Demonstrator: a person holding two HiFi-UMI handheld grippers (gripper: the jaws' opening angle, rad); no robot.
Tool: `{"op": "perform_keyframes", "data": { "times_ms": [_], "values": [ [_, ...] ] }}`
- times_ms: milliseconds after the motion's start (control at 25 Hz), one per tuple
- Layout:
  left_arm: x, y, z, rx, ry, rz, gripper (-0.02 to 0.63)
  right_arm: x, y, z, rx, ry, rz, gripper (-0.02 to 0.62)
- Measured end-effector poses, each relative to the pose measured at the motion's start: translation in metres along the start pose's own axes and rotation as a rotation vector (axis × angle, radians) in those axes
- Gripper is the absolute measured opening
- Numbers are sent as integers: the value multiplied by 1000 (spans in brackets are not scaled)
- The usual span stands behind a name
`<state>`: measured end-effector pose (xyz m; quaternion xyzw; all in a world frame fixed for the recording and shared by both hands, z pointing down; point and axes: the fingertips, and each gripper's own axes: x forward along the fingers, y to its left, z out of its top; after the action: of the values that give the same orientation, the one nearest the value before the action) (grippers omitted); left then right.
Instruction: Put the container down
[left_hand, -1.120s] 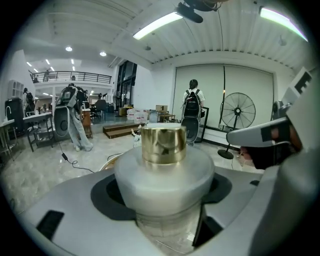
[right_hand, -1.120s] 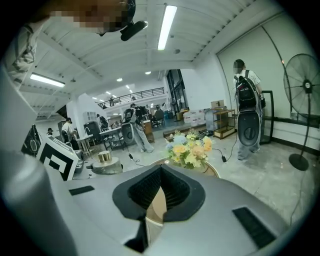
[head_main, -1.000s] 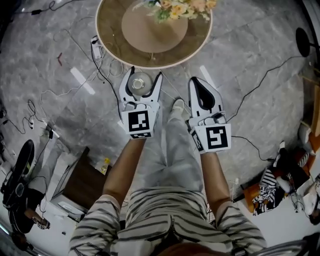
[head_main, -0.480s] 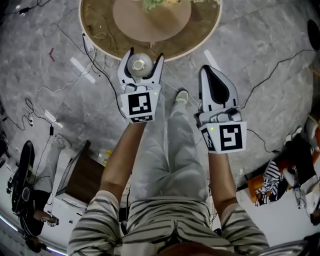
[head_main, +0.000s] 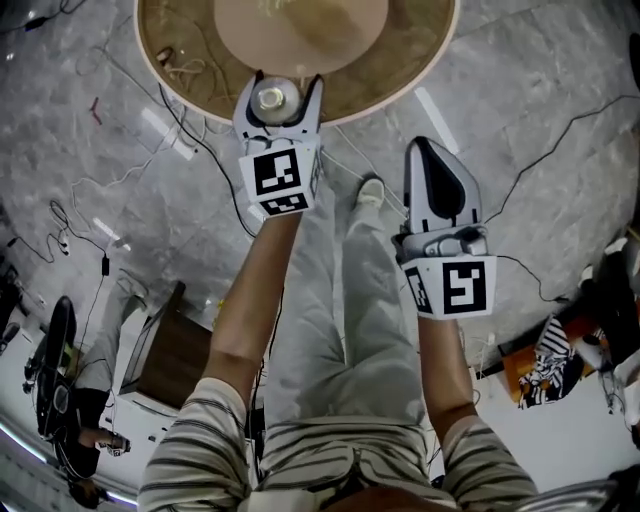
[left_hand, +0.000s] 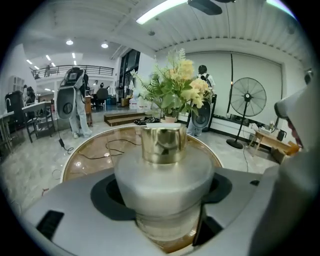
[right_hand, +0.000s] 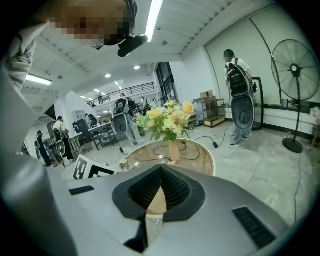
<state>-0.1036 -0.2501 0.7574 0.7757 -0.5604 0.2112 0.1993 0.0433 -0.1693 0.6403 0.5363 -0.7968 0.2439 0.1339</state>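
The container (left_hand: 162, 175) is a frosted glass jar with a gold cap (left_hand: 163, 144). My left gripper (head_main: 287, 84) is shut on its body, the jaws standing wide around it. In the head view the container (head_main: 271, 99) hangs over the near edge of the round brown table (head_main: 400, 80). My right gripper (head_main: 425, 150) is shut with nothing in it, to the right of the left one and short of the table edge. In the right gripper view its jaws (right_hand: 161, 169) meet in front of the table (right_hand: 197, 152).
A vase of yellow flowers (left_hand: 172, 90) stands mid-table, with a thin cable (left_hand: 107, 147) lying on the tabletop. Cables (head_main: 120, 190) run over the grey stone floor. A standing fan (left_hand: 247, 97) and people are in the background. My legs and a shoe (head_main: 371, 190) are below.
Both grippers have moved forward toward the table. The left one, still holding the container, went from over the floor to over the table's near edge.
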Motion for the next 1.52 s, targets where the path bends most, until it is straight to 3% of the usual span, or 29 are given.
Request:
{"op": "perform_keyframes", "data": {
  "times_ms": [200,360,560,960,1240,1520],
  "values": [
    [36,3,-24,92,24,-13,337,8,-1,-11,-25,5,23,9],
    [46,5,-38,69,42,2,339,5,2,-20,19,6,21,9],
    [64,2,-35,124,31,-12,339,11,7,-16,-14,-2,44,9],
    [69,-1,-38,142,28,25,347,6,2,-24,-21,11,34,9],
    [58,-7,-41,124,53,15,388,-4,-8,-16,-25,1,15,9],
    [5,-15,-3,86,25,15,394,-32,13,22,-50,-39,34,9]
  ]
}}
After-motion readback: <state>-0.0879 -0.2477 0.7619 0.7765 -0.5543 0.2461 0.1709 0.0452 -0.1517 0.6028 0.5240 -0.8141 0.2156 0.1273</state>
